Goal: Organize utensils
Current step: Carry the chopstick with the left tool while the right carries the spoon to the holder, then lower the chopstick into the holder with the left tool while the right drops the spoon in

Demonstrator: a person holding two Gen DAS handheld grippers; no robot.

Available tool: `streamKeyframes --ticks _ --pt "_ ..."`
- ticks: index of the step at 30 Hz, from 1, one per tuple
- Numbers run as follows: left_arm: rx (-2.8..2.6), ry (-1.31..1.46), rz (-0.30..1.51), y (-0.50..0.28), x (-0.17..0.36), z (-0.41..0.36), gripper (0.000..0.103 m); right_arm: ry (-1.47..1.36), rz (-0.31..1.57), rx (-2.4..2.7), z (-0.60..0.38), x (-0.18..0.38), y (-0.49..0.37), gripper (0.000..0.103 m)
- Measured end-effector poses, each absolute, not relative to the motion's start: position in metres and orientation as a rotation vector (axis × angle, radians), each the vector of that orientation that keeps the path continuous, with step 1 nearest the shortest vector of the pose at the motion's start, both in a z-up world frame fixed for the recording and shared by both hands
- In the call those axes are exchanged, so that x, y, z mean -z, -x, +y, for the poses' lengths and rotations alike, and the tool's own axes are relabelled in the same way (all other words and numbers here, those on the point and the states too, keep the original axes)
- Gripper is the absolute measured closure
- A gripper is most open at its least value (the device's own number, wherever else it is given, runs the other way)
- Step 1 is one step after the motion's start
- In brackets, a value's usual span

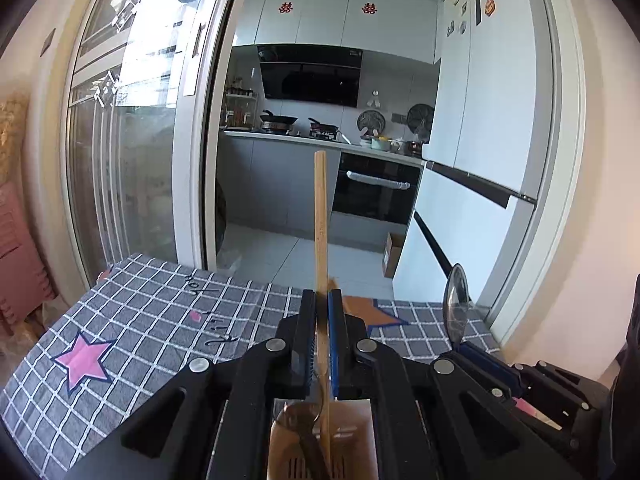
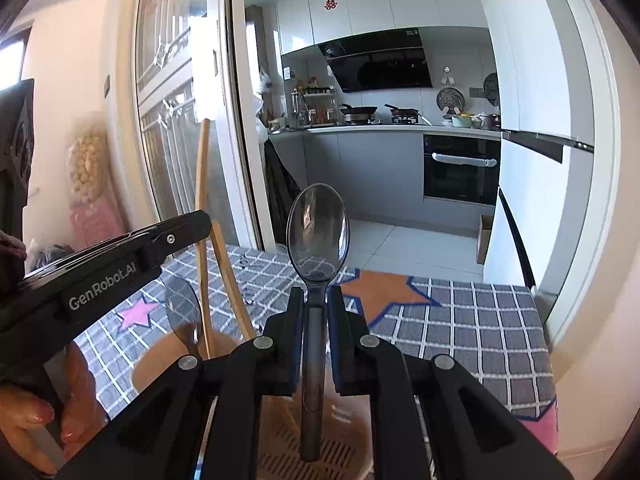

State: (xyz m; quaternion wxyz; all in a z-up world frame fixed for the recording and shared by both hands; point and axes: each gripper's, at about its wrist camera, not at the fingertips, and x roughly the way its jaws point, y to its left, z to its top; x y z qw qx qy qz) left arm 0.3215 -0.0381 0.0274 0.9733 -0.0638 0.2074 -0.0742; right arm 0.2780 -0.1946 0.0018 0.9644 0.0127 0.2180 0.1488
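My left gripper is shut on a wooden chopstick that stands upright, its lower end down in a beige slotted utensil holder. A dark spoon rests in that holder. My right gripper is shut on the handle of a dark translucent spoon, bowl up, held over the same holder. In the right wrist view the left gripper is at the left, with the chopstick, a second chopstick and another spoon standing in the holder. The right gripper's spoon shows in the left wrist view.
The table wears a grey checked cloth with pink and orange stars. Beyond its far edge is a kitchen doorway with a sliding glass door and a white fridge. A person's hand holds the left gripper.
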Motion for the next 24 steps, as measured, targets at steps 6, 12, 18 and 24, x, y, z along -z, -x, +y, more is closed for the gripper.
streamKeyframes --ticks 6,12,18,24 --pt "0.136 0.067 0.425 -0.310 -0.018 -0.042 0.067 0.005 0.470 -0.301 -0.196 0.013 -0.270 0.091" --pt "0.128 0.063 0.451 -0.305 -0.017 -0.039 0.067 0.030 0.500 -0.317 -0.192 0.014 -0.268 0.090" --pt "0.131 0.091 0.480 -0.300 -0.020 -0.027 0.067 0.011 0.533 -0.327 -0.194 0.009 -0.271 0.087" --pt "0.120 0.089 0.494 -0.294 -0.024 -0.022 0.067 -0.036 0.546 -0.311 -0.203 0.002 -0.263 0.062"
